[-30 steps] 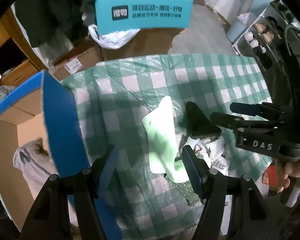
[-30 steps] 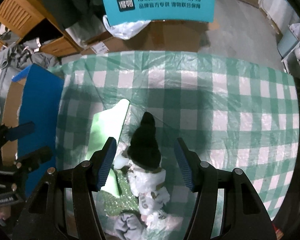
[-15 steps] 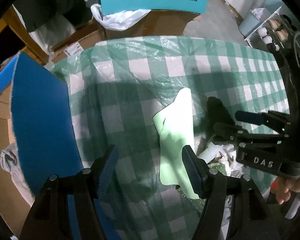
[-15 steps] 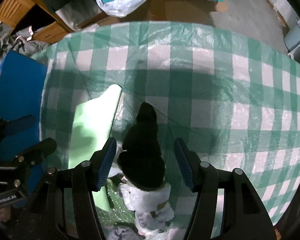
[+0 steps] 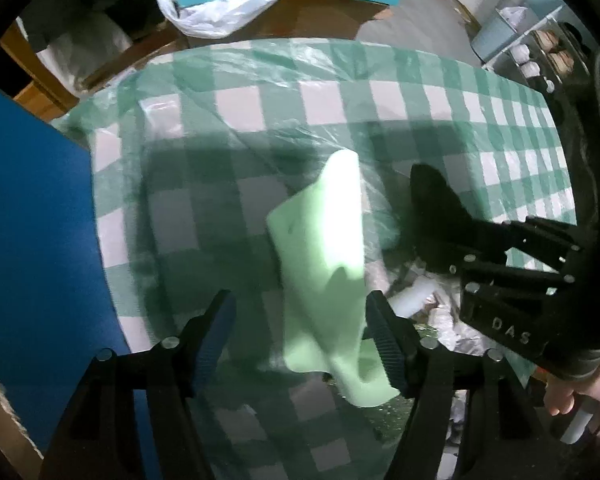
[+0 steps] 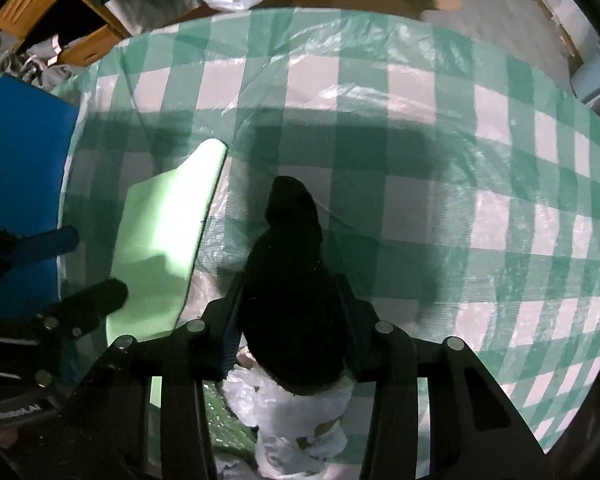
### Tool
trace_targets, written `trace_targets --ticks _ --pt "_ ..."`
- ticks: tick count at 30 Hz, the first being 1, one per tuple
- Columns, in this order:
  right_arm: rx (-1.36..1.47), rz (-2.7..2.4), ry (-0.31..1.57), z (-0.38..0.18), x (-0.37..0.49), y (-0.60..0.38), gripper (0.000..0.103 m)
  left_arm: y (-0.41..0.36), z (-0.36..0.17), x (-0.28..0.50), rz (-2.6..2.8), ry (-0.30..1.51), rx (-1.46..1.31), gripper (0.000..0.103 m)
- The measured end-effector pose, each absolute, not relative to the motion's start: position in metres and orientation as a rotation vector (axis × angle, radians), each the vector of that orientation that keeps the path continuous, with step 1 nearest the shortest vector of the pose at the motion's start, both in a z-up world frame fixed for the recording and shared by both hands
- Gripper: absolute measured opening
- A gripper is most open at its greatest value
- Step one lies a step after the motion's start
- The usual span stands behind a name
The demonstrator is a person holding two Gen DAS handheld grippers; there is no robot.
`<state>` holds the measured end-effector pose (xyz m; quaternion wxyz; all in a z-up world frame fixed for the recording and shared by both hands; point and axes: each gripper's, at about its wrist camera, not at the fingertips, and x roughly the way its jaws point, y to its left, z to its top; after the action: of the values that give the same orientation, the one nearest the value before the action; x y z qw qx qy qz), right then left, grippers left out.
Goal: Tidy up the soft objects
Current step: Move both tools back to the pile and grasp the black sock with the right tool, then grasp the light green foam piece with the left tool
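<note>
At the left edge of my left view stood a blue-flapped box (image 5: 32, 216), its contents hidden. My right claw (image 6: 290, 320) had just closed on the black soft toy (image 6: 292, 280) at lower centre; my left claw (image 5: 300, 332) had just widened, open astride the pale green cloth (image 5: 324, 248) on the checked surface (image 5: 340, 92).

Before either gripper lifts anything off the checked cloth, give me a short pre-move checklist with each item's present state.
1. Right gripper on the black soft item: ok, its jaws have just been closing and now sit against both sides of it.
2. Firmness of that grip: cannot tell.
3. Left gripper around the pale green cloth: not ok, jaws open, having just widened, and only the right pad is near the cloth.
4. White wrapped item free of the black soft item: cannot tell, they touch.
5. Blue-flapped box beside the table: ok, in view.
</note>
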<state>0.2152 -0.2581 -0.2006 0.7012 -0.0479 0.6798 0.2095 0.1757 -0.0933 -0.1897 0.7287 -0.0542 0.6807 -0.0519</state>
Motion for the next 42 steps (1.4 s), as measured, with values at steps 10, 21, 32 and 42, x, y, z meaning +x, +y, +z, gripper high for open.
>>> trace_targets --ticks 10,21,32,42 --pt "-0.023 0.427 1.496 -0.181 0.225 -0.293 0.04 -0.111 -0.197 0.172 -0.123 1.522 -0.079 0.076" --pt "0.028 0.434 1.467 -0.162 0.21 -0.292 0.04 -0.125 -0.211 0.168 -0.097 1.53 -0.017 0.076" --pt "0.059 0.475 1.431 -0.14 0.188 -0.294 0.04 -0.141 -0.214 0.171 -0.076 1.504 0.055 0.076" --pt "0.07 0.48 1.423 -0.138 0.184 -0.295 0.04 -0.149 -0.216 0.165 -0.025 1.441 0.158 0.069"
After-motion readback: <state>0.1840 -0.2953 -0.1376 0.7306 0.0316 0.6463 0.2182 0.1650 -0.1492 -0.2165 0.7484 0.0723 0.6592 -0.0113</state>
